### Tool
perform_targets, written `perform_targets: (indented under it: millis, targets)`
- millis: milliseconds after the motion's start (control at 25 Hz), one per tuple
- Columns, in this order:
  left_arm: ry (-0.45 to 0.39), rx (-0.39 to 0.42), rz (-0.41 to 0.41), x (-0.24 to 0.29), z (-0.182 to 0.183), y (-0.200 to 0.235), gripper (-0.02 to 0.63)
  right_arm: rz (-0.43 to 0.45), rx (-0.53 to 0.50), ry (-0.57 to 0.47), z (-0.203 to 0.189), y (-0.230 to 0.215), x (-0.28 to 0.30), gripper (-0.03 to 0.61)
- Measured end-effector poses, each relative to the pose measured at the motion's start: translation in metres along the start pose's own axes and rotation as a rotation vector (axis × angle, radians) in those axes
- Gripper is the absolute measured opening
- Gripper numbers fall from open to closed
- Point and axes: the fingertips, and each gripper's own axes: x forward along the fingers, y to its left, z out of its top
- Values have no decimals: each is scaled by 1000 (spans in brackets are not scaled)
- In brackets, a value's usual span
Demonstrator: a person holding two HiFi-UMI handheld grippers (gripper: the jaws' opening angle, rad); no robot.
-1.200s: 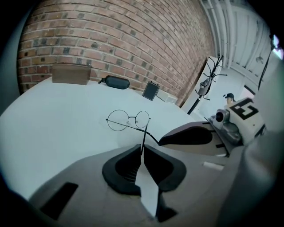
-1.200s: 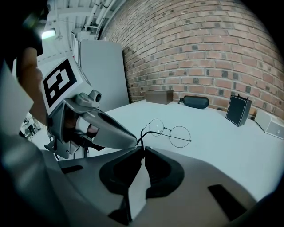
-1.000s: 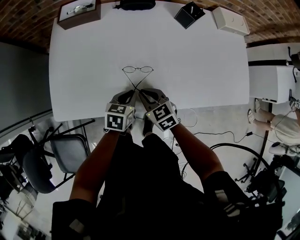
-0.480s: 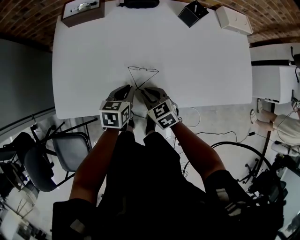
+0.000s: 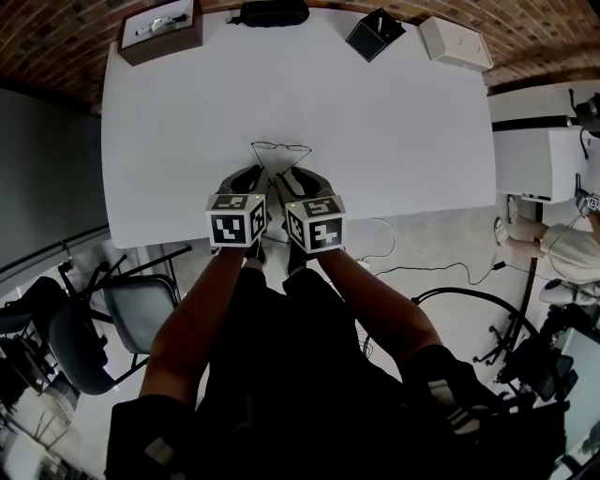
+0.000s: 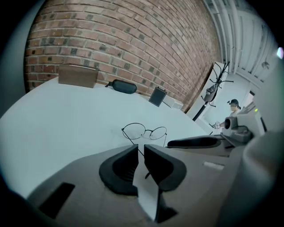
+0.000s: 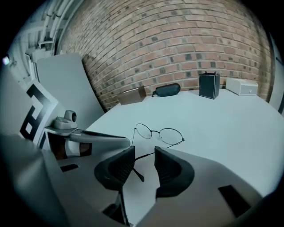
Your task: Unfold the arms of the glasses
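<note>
Thin wire glasses with round lenses lie on the white table, just ahead of both grippers. My left gripper is shut on one arm of the glasses; the arm runs from the left hinge down between the nearly closed jaws. My right gripper has just been opening. Its jaws stand apart, and the other arm of the glasses lies loose between them, touching neither pad, its dark tip near the left jaw.
At the table's far edge stand a brown box, a black glasses case, a small black box and a white box. The table's near edge runs under my hands. A chair and cables are on the floor.
The right gripper's jaws have opened and let go of the glasses arm, and that gripper has rolled. The two grippers now sit closer together. The left gripper keeps its grip.
</note>
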Motion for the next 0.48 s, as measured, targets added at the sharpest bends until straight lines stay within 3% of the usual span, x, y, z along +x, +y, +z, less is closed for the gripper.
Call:
perform_targets:
  millis: [120, 480]
  targets:
    - [8, 4, 11, 4, 1, 2, 33, -52, 27, 10, -1, -6, 3, 106]
    - [25, 28, 19, 15, 4, 0, 32, -77, 73, 16, 0, -10, 11, 109]
